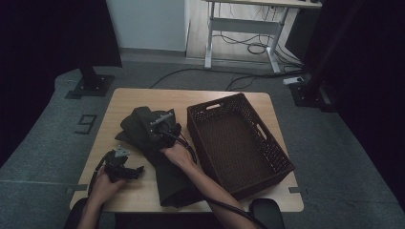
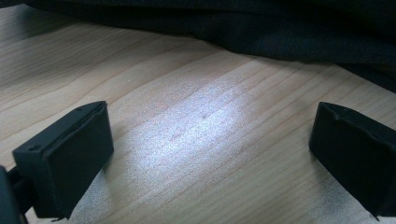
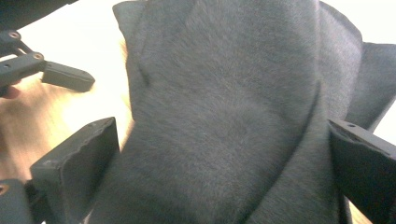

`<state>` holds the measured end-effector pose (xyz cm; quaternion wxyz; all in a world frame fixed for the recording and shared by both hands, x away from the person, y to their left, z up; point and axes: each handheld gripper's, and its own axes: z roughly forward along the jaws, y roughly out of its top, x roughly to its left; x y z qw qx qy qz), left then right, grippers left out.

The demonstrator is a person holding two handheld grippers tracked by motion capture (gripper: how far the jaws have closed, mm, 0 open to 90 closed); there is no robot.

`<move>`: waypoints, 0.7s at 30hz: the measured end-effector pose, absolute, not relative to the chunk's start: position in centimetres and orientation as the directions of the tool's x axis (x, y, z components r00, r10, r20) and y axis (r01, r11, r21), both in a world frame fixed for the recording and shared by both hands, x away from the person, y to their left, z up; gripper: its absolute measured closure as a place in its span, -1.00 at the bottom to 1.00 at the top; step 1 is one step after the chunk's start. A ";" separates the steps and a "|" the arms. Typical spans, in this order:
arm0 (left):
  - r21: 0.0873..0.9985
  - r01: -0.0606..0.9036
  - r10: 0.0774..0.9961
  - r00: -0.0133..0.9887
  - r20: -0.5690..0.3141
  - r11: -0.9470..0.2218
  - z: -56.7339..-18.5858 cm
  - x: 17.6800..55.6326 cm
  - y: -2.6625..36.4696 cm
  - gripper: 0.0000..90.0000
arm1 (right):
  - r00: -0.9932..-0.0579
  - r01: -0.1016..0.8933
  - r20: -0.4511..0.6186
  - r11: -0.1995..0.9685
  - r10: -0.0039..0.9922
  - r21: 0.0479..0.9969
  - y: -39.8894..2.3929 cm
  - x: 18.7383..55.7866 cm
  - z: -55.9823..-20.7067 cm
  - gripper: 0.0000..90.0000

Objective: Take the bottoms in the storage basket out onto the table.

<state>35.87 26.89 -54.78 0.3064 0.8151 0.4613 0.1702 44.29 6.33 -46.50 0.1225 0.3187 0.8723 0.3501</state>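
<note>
My left hand-held gripper [image 1: 136, 170] sits low over the counter [image 1: 129, 98] at the near left, its jaws spread wide with nothing but bare wood grain between them. In the left gripper view, the dark cloth [image 2: 261, 32] lies just ahead of those jaws, its edge running across the far side of the wood, apart from both pads.

To the right of that gripper, the same dark cloth [image 1: 143, 129] lies bunched on the counter and stretches back toward me along my right forearm. My right hand-held gripper [image 1: 160, 119] is above the cloth's far end, pointing away from me. Its jaws stand wide apart; in the right gripper view the grey fabric [image 3: 224, 116] fills the gap between them, but whether the pads touch it I cannot tell. Off to the left of those jaws there, one jaw of my left hand-held gripper shows over the pale wood.

Just to the right of my right hand-held gripper stands the brown woven basket [image 1: 267, 143], close beside the cloth, set at an angle on the counter.
</note>
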 end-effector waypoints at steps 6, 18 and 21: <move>0.656 0.648 0.856 0.516 -0.005 -0.387 -54.8 35.9 26.9 -1.00 | -0.777 0.459 0.016 0.549 0.629 0.699 6.0 44.0 -45.2 -0.91; 0.658 0.647 0.857 0.515 -0.006 -0.384 -54.8 35.9 26.9 -1.00 | -0.793 0.426 0.012 0.541 0.609 0.725 4.0 43.4 -42.5 -0.88; 0.658 0.647 0.857 0.515 -0.006 -0.385 -54.8 35.9 26.9 -1.00 | -0.790 0.427 0.014 0.535 0.613 0.729 3.3 43.4 -42.1 -0.86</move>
